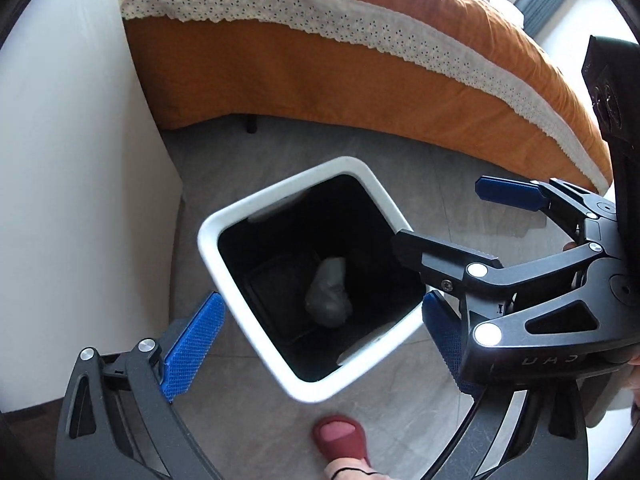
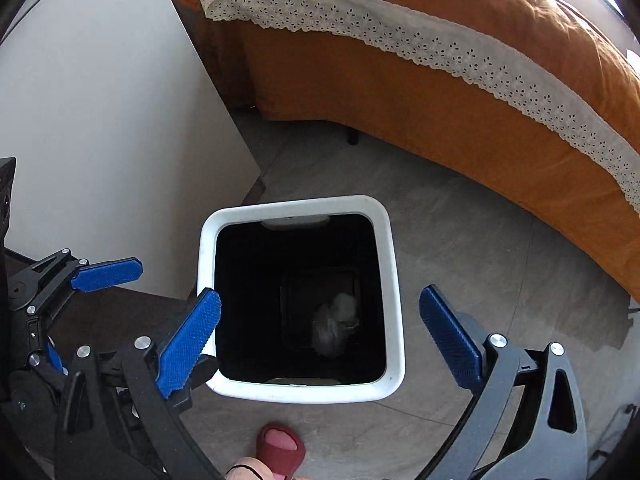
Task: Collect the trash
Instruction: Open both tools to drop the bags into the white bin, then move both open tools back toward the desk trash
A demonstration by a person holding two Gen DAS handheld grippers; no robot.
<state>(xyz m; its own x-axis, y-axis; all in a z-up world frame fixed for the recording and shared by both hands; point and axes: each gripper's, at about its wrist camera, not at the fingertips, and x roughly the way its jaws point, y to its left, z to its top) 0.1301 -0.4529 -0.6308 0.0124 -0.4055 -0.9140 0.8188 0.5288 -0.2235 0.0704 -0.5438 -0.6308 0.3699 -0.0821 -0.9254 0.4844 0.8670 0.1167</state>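
Note:
A white square trash bin [image 1: 212, 256] with a black inside stands on the grey floor; it also shows in the right wrist view [image 2: 394, 280]. A crumpled white paper wad [image 1: 328, 292] lies at its bottom, dimly seen in the right wrist view [image 2: 336, 322]. My left gripper [image 1: 320, 336] is open and empty above the bin. My right gripper [image 2: 320, 336] is open and empty above the bin mouth. In the left wrist view the right gripper [image 1: 440, 220] reaches in from the right over the bin's corner. The left gripper [image 2: 80, 312] shows at the left of the right wrist view.
An orange bed [image 1: 360, 80] with white lace trim runs behind the bin, also in the right wrist view [image 2: 460, 92]. A white panel [image 1: 80, 160] stands to the left. The person's foot in a red slipper [image 1: 340, 440] is in front of the bin.

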